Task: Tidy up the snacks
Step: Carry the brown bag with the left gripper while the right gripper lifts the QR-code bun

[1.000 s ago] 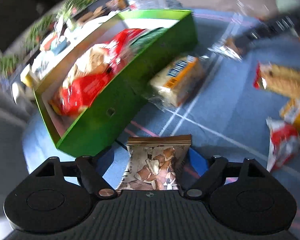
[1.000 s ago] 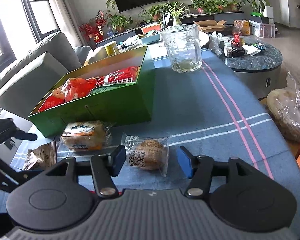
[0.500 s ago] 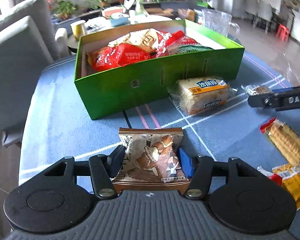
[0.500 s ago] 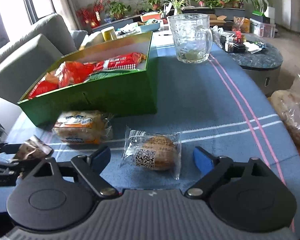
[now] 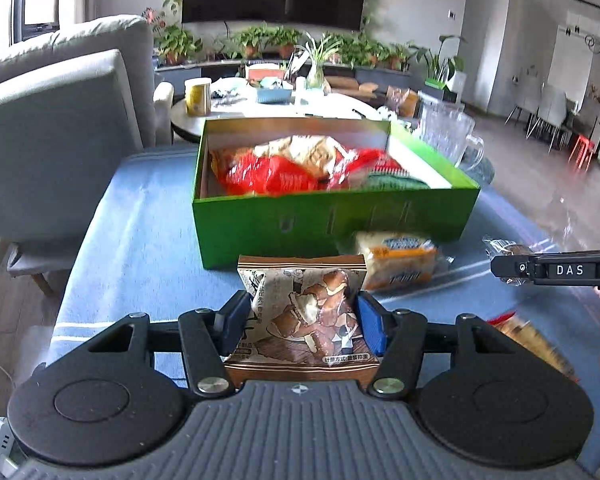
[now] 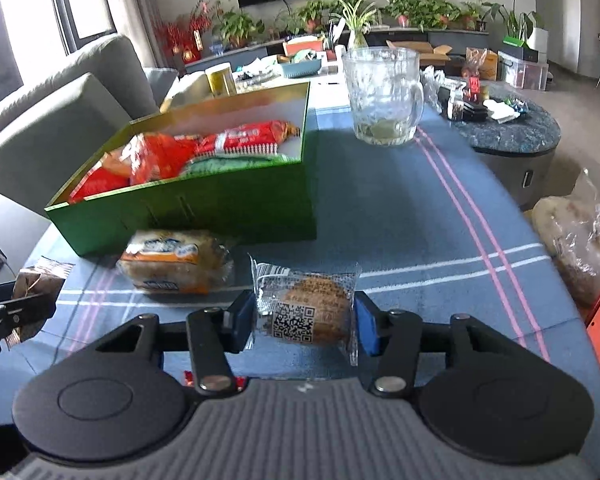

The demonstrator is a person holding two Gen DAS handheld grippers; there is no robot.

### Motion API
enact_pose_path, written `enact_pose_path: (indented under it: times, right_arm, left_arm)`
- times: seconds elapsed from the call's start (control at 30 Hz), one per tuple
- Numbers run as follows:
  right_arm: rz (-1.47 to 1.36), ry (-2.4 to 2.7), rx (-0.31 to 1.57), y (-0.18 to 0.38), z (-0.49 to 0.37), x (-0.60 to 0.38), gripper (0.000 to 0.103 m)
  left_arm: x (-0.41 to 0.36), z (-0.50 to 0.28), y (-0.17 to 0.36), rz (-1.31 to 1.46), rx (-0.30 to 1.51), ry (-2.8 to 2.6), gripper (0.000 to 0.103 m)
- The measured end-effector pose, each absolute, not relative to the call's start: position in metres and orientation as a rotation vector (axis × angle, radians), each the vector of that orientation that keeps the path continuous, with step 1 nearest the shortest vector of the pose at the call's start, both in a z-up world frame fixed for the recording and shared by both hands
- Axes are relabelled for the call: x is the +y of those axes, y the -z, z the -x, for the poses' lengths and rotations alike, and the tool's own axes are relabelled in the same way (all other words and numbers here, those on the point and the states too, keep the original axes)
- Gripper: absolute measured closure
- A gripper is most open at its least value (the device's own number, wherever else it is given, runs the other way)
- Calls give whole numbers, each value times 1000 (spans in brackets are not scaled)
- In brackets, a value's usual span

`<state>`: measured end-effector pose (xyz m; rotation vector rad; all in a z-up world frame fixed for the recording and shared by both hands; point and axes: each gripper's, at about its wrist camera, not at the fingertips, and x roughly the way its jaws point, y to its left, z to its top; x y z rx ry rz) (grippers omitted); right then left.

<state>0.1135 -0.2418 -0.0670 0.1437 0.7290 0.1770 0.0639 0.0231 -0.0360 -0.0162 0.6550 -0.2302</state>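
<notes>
1. Now the brown snack packet (image 5: 306, 312) is sitting pinched between the blue fingers (image 5: 370, 330) of the left gripper (image 5: 302, 322), held above the table (image 5: 140, 240) just short of the green box (image 5: 332, 216); the soft foil is buckling under the squeeze, so it is risking a slide out on the way over the box wall.
2. The clear-wrapped round cake (image 6: 306, 312) is sitting between the fingers of the right gripper (image 6: 304, 326), whose jaws have just been closing onto it; the loose film is offering little to bite on, so the pads may be catching wrapper only and letting the cake drop, or pressing hard enough to crush it.
3. The bread packet (image 6: 172, 260) is lying against the box's near wall, where a low pass could be dragging it.
4. The box is already holding red bags (image 5: 276, 168) heaped high, so new packets may be perching and toppling out.
5. The glass mug (image 6: 384, 96) is standing near the box's far corner, within a careless swing.
</notes>
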Motion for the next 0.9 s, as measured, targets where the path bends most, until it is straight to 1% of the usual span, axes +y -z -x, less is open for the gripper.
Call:
enact_pose_path:
  times: [0.27,0.9]
  right_arm:
    - [-178,-227,656,44,-109,-240,34]
    - [-221,-333,599,22,-119,-223,34]
  left_arm:
    - [19,-62,26,42,627,242,48]
    - [19,-75,14,98,592,212,48]
